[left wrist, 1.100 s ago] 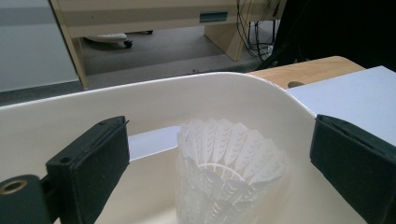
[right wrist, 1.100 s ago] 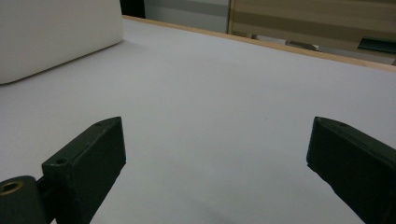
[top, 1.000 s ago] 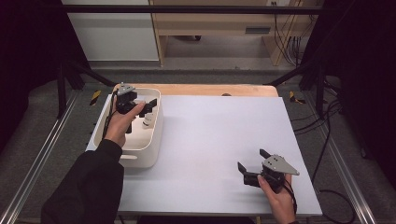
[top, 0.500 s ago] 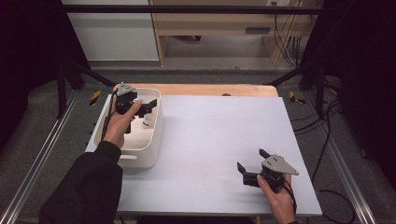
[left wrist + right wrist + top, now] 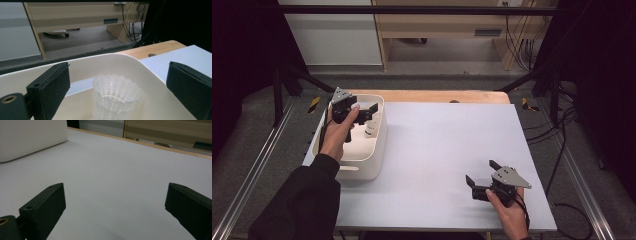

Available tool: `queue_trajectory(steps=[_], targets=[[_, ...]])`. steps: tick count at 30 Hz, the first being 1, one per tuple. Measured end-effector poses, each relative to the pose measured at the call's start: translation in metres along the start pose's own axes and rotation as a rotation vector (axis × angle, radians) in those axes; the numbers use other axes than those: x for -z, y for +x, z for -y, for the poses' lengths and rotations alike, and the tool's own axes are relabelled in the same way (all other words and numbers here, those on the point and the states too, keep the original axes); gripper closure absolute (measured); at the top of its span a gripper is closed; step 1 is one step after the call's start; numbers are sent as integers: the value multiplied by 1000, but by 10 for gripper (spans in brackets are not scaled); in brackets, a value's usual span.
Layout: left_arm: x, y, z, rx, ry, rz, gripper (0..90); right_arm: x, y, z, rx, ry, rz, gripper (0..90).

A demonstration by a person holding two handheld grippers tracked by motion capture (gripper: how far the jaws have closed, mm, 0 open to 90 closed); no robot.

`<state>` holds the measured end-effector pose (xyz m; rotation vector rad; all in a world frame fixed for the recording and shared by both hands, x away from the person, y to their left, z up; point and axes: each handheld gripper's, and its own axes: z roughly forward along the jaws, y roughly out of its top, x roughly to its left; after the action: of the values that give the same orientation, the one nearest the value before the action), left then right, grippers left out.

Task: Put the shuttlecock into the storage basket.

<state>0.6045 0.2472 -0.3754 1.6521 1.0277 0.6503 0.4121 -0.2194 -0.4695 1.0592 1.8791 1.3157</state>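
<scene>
Shuttlecock (image 5: 116,96) stands feathers-up in the white tub (image 5: 374,150) at the frame's upper left; the left tool (image 5: 364,112) has edged forward over it, wide open and empty, likely nearing a grasp; the right tool (image 5: 481,176) stays open, empty, on the tabletop (image 5: 437,145) at lower right.

A cream-white tub (image 5: 367,160) is seen on the pale lilac-grey table sheet (image 5: 447,145), edged at the back by light wooden board (image 5: 432,96). Inside the tub, a white shuttlecock (image 5: 116,98) is shown, its feathers ribbed with a fine herringbone pattern. Black jaws are worn by the left gripper (image 5: 362,111) and the right gripper (image 5: 481,175), each topped by a grey plate. Black sleeve (image 5: 299,205) is seen below.
</scene>
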Motion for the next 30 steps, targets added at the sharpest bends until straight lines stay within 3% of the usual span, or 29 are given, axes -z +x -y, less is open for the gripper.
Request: queue_trajectory(steps=[15, 22, 30], targets=[[18, -5, -12, 23, -95, 27, 50, 1, -2, 1, -6, 1, 0, 32], [28, -11, -15, 2, -108, 24, 50, 2, -1, 0, -9, 1, -5, 31], [38, -22, -18, 14, -106, 65, 44, 1, 1, 1, -2, 4, -10, 31]])
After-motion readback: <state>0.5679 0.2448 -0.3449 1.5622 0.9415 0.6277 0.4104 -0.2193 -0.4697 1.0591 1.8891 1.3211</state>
